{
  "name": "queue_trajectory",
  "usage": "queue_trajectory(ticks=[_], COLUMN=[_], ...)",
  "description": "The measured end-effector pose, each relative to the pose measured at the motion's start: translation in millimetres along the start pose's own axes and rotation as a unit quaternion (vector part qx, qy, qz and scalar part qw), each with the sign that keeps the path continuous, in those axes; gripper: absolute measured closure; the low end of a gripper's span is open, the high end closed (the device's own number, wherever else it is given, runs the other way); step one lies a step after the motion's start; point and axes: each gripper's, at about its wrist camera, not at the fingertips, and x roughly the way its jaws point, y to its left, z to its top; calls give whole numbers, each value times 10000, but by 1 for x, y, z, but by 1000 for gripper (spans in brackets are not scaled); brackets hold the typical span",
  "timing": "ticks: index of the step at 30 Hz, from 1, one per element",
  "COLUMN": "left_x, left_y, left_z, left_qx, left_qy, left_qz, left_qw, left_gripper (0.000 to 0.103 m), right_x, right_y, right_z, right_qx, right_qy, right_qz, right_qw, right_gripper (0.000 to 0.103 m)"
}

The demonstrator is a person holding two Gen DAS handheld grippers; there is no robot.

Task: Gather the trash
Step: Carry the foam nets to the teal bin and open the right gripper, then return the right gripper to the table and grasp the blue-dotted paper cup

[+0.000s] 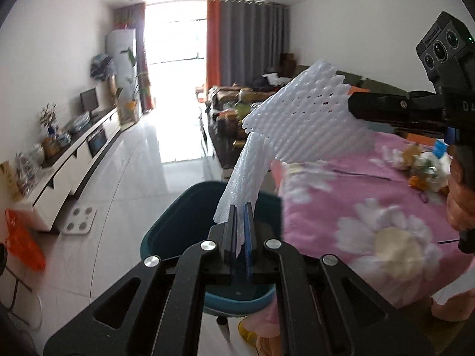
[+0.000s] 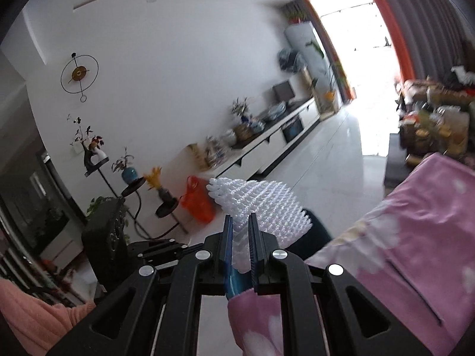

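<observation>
My left gripper (image 1: 241, 207) is shut on a white foam net sleeve (image 1: 243, 184), held above the teal trash bin (image 1: 166, 231) that stands on the floor beside the table. My right gripper (image 2: 240, 222) is shut on a second white foam net sleeve (image 2: 261, 204). That sleeve (image 1: 302, 115) and the right gripper (image 1: 353, 103) also show in the left wrist view, up and to the right of the bin. More trash (image 1: 424, 169) lies on the table at the right.
A table with a pink flowered cloth (image 1: 356, 195) stands right of the bin. A low white cabinet (image 1: 74, 154) runs along the left wall. An orange plastic bag (image 2: 197, 200) and plant stands (image 2: 133, 184) stand by the wall. A cluttered sofa area (image 2: 433, 124) lies beyond the table.
</observation>
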Motion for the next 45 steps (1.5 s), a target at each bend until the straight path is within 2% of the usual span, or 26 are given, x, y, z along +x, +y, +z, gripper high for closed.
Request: queue_trajectory(ticks=[7,14,17,18,19,22,26,28,31,33,38,42,45], left_x=[41,81,95,99,102,107,103,90,65,50,29,28,33], left_y=[12,19,21,20,20,24,27,19,3,-10,-69,-119,-160], left_z=[-10,-23,-27,-29,-31,-33,-33,-29,-17,-7,11,19,23], left_qx=[-368,-773,-881,-912,-952,-1063,-1125,-1086,-886,-691,-130,262,549], left_qy=[441,822,949,988,1009,1042,901,716,360,138,-209,-243,-219], left_qz=[65,78,85,89,85,100,261,291,186,17,-877,-1523,-1974], left_qw=[9983,9936,9916,9909,9903,9888,9892,9911,9952,9975,9958,9877,9785], left_gripper=[98,98,95,91,87,83,74,66,51,47,39,37,37], right_x=[56,100,116,120,118,115,98,83,52,29,-40,-93,-134], right_y=[-11,-29,-38,-40,-43,-47,-46,-43,-32,-27,-24,-32,-42], right_z=[-6,-14,-19,-21,-22,-25,-24,-25,-24,-23,-33,-44,-57], right_qx=[237,583,767,834,858,946,909,793,505,295,94,203,323], right_qy=[520,1103,1346,1445,1472,1454,1308,1172,908,714,200,-171,-401], right_qz=[71,-299,-544,-590,-632,-628,-661,-657,-732,-865,-1250,-1660,-2062], right_qw=[9983,9917,9864,9842,9833,9828,9850,9877,9919,9933,9919,9858,9772], right_gripper=[94,91,89,84,79,77,73,73,66,62,58,58,58])
